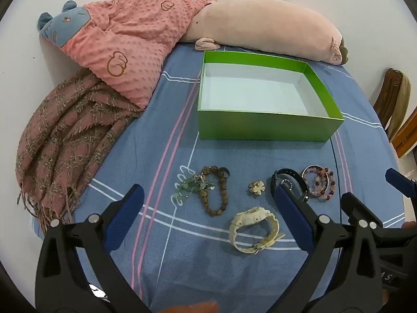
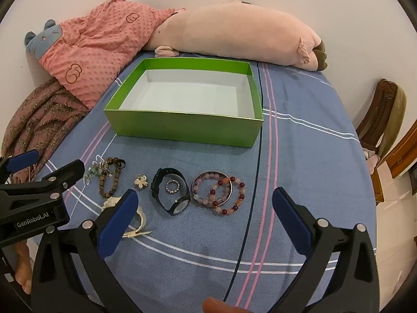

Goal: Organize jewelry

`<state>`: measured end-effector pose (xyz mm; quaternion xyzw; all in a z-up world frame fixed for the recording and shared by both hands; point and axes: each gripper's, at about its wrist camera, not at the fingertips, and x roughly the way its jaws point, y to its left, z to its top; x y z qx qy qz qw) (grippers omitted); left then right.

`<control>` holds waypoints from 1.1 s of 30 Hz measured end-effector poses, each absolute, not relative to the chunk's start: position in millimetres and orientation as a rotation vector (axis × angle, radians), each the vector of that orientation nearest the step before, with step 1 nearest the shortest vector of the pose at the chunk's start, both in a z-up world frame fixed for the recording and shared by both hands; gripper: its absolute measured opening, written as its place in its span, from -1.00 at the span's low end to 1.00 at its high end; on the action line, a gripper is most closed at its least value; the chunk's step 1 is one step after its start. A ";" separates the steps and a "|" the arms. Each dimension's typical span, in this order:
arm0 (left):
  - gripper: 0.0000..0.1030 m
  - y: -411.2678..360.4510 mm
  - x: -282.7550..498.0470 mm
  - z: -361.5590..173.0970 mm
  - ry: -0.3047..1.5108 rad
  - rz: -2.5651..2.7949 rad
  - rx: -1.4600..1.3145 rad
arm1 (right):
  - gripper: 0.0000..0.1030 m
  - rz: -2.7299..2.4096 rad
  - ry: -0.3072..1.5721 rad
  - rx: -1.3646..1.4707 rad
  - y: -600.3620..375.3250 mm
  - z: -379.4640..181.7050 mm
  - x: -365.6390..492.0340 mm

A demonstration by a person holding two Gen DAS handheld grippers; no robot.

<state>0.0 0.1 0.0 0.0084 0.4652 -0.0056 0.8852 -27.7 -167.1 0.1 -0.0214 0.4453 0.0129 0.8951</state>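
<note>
Both tools hang over the bed [image 1: 166, 274], jewelry laid out in a row ahead of them, green box [image 2: 182, 127] beyond the row.

Left tool [image 1: 208, 214]: I read it as spread wide, nothing between the blue pads [image 1: 125, 214], nothing touched. In its own view the cream watch [image 1: 254, 230] lies on the sheet between the two fingers, nearer the right one. The right finger overlaps the black watch [image 1: 286, 177] in the picture; I cannot tell whether it touches it.

Row, left to right, from the left wrist view: green stone bracelet [image 1: 189, 189] overlapping the brown wooden bead bracelet [image 1: 215, 191]; then the gold flower brooch [image 1: 256, 187] lying apart; black watch; a metal bangle [image 1: 310, 170] with red and pink bead bracelets [image 1: 324, 184] lying across it. Inside the black watch strap the right wrist view shows a small sparkling ring [image 2: 173, 185].

Right tool [image 2: 206, 204]: also spread wide, gripping nothing. Its left finger covers part of the cream watch in the picture. The beaded bracelets lie just ahead, between the fingers.

Green box: open top, white inside, sitting on the bed behind the row.

Behind the box: pink dotted blanket [image 1: 130, 41], pink plush toy [image 1: 263, 26], brown fringed scarf [image 1: 67, 135] at the far left.
</note>
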 end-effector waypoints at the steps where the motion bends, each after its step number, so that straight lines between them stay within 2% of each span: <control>1: 0.96 0.0 0.1 -0.1 0.970 -0.011 0.019 | 0.97 0.027 0.925 -0.045 -167.1 -0.1 -27.5; 33: 0.96 -0.2 0.4 -0.2 0.970 -0.007 0.029 | 0.97 0.031 0.930 -0.038 -171.5 -4.7 -25.0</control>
